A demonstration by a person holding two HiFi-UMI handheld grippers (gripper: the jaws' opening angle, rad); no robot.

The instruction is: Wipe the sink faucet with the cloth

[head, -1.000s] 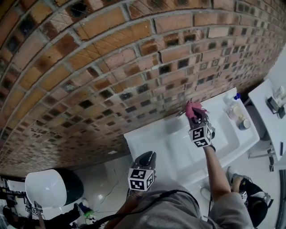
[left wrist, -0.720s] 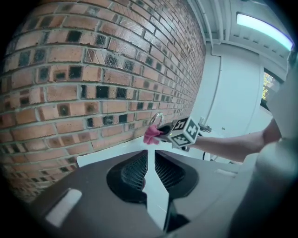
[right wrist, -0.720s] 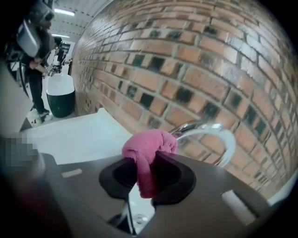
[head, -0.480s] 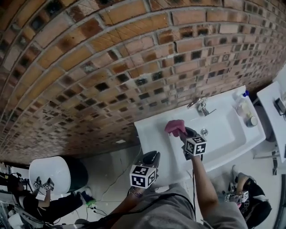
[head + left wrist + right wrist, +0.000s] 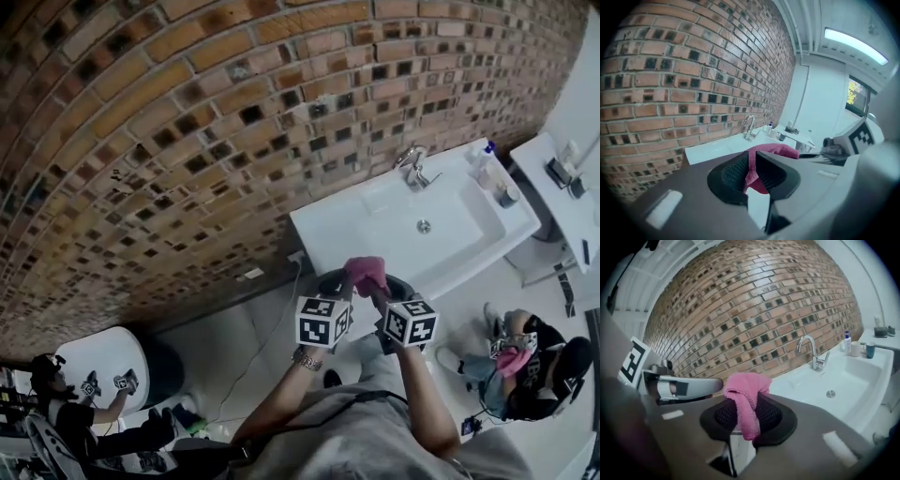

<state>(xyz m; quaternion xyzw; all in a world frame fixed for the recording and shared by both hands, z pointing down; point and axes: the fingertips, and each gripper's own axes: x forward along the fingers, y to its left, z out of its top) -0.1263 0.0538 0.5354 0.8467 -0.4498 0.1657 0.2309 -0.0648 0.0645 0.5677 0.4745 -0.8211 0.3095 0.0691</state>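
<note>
The pink cloth [image 5: 366,274] is not at the faucet [image 5: 412,167]. It is held out in front of the white sink [image 5: 323,234], well apart from the faucet and on the side away from the brick wall [image 5: 187,141].

Both tools have it. The left gripper [image 5: 337,281] is pinched tight on one end, and its own view shows a fold of cloth [image 5: 761,161] squeezed between the ribbed pads. The right gripper [image 5: 387,284] is clamped on the other end, with a bunch of cloth [image 5: 745,397] rising above its jaws and a tail hanging down in front of them. The two jaw sets meet almost nose to nose, so the cloth lies as a short bridge between them.

From the grippers, the faucet lies ahead and off to the right, across the basin. The right gripper looks the nearer one, so it would likely carry the cloth there.

The faucet [image 5: 812,352] stands upright at the back rim, just beside the wall. Its long axis is vertical, and its arched spout curls forward and down toward the drain [image 5: 830,393].
</note>
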